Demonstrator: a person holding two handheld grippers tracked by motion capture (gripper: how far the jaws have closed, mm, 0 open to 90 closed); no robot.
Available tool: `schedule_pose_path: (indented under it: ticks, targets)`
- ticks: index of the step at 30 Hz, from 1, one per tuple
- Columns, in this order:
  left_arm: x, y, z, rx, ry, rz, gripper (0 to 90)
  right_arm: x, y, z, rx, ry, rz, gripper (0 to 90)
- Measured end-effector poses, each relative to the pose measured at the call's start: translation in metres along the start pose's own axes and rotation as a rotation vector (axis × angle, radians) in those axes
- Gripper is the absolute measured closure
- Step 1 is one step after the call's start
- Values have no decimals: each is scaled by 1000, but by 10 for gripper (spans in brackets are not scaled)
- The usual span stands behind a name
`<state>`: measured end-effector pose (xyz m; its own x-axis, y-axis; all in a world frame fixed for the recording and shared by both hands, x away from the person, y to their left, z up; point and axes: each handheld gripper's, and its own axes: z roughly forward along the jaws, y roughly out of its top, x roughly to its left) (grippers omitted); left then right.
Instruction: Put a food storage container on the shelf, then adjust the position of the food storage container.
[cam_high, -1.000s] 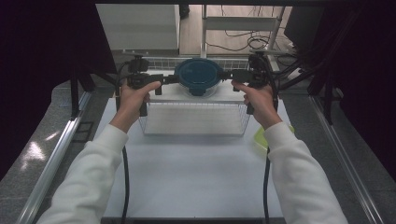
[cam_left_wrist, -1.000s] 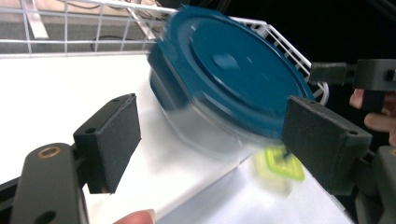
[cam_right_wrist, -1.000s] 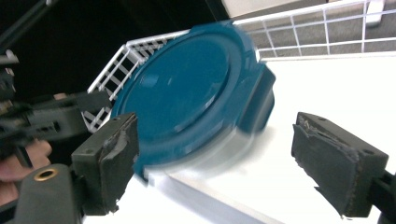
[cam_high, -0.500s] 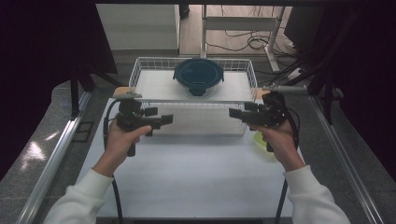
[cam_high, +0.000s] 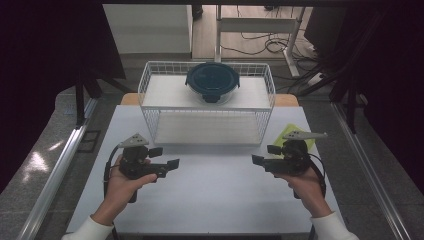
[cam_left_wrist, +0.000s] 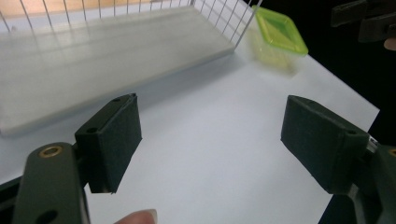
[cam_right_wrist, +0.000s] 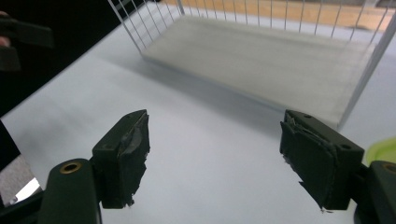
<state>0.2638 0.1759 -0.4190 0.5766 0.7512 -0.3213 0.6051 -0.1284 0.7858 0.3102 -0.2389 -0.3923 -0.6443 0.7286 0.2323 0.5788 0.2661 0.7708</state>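
white paper covers the table, and dark floor lies all around it. at 12 o'clock stands a white wire rack with a dark blue round lidded bowl on its top shelf. the left gripper sits at 8 o'clock, jaws wide apart with nothing in them. the right gripper sits at 4 o'clock; its jaws have just been closing a little but stand apart and hold nothing. a green lid lies at 3 o'clock, just behind the right gripper.
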Motion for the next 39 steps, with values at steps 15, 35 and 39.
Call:
schedule_pose_path:
  ticks: [15,35,39]
  targets:
    - [13,-35,15,89,56,-15,197,-2,-35,21,96,-7,-2,277]
    - [17,-39,20,109,71,-13,196,-6,-33,18,114,-22,27,275]
    - [18,-41,22,120,74,-11,196,-8,-32,18,118,-26,31,274]
